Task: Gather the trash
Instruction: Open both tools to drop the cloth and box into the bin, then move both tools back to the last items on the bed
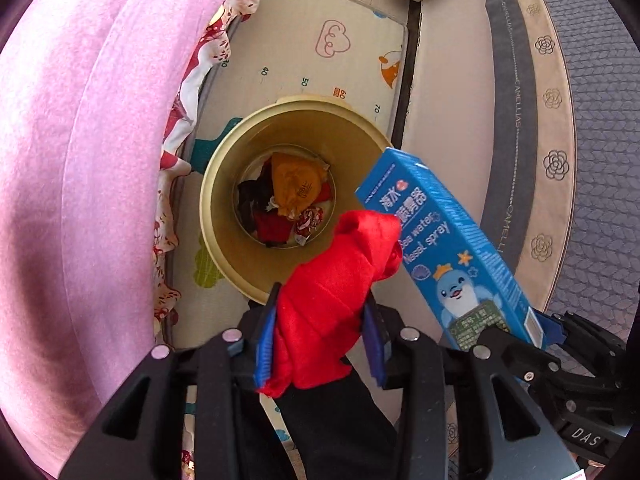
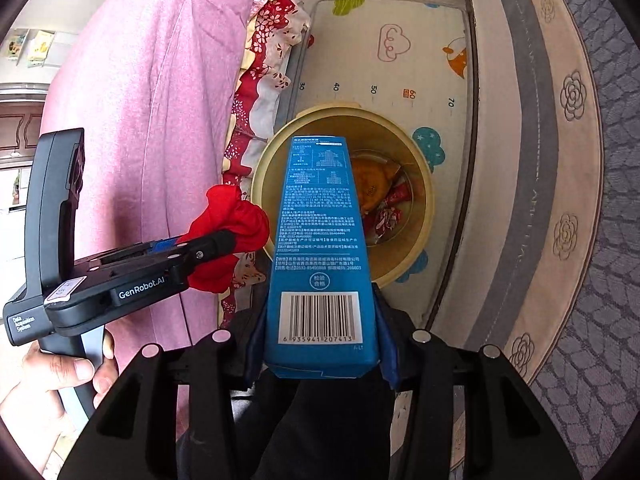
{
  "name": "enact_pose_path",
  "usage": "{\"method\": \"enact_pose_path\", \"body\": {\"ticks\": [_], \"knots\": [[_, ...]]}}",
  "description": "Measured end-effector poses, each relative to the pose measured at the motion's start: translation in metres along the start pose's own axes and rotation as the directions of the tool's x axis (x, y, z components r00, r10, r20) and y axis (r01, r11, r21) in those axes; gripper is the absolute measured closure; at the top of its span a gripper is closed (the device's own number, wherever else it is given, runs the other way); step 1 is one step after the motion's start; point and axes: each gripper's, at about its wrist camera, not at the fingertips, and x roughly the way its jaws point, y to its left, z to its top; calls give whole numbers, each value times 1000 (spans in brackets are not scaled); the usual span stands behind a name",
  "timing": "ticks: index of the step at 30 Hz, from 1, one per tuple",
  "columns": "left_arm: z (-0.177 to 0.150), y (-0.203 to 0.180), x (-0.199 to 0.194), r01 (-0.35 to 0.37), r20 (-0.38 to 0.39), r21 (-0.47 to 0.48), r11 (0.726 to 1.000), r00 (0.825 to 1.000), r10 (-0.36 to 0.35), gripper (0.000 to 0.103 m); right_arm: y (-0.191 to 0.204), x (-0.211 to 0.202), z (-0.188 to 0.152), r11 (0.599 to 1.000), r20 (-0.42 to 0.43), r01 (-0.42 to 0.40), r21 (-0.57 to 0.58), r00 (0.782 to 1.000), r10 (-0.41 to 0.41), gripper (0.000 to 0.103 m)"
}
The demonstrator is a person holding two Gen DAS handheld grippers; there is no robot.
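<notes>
— Currently, what is recorded at the bin (image 1: pixel 224 196)?

— A round yellow bin is seen standing on a printed play mat (image 1: pixel 280 40), just beside a pink cover (image 1: pixel 88 140) with a red floral cloth (image 1: pixel 188 92) under its edge. Crumpled wrappers (image 1: pixel 296 192), orange, red and dark, are noted lying at the bottom of the bin.

— And the left hand-held gripper (image 1: pixel 324 344)?

— It is clamped on a bunched red cloth (image 1: pixel 340 276). The cloth is held above the near rim of the bin, its free end over the opening. In the right wrist view the same cloth (image 2: pixel 228 224) is seen to the left of the bin (image 2: pixel 424 184), against the pink cover (image 2: pixel 160 100).

— The right hand-held gripper (image 2: pixel 320 340)?

— It is closed on the base of a blue nasal spray box (image 2: pixel 320 240), barcode side up. The box is pointed forward, its far end over the bin's opening. From the left wrist view the box (image 1: pixel 448 248) is noted at the right rim of the bin, touching or just beside the red cloth; which of the two cannot be told.
</notes>
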Motion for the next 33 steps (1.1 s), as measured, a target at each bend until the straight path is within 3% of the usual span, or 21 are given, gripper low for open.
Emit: {"method": "enact_pose_path", "body": {"ticks": [1, 2, 4, 10, 17, 26, 33], "knots": [[3, 0, 2, 17, -5, -9, 1000, 1000, -17, 55, -1, 0, 3, 1000, 6, -5, 5, 1000, 5, 57], [4, 2, 2, 33, -12, -19, 999, 999, -33, 36, -2, 0, 5, 1000, 5, -13, 10, 1000, 13, 46], [8, 4, 1, 20, 0, -37, 999, 1000, -20, 21, -3, -2, 8, 1000, 19, -7, 12, 1000, 7, 38], [13, 5, 11, -1, -48, -44, 999, 999, -2, 21, -5, 2, 11, 999, -15, 32, 3, 999, -32, 40], [5, 13, 3, 8, -36, -47, 999, 999, -10, 21, 2, 4, 10, 999, -28, 41, 0, 999, -41, 43], [-3, 28, -34, 15, 49, -37, 999, 999, -13, 21, 43, -10, 12, 997, 16, 47, -63, 999, -46, 44], [-31, 75, -84, 33, 148, -115, 993, 989, -15, 21, 101, -19, 10, 985, 38, 41, -166, 999, -35, 45]]}}
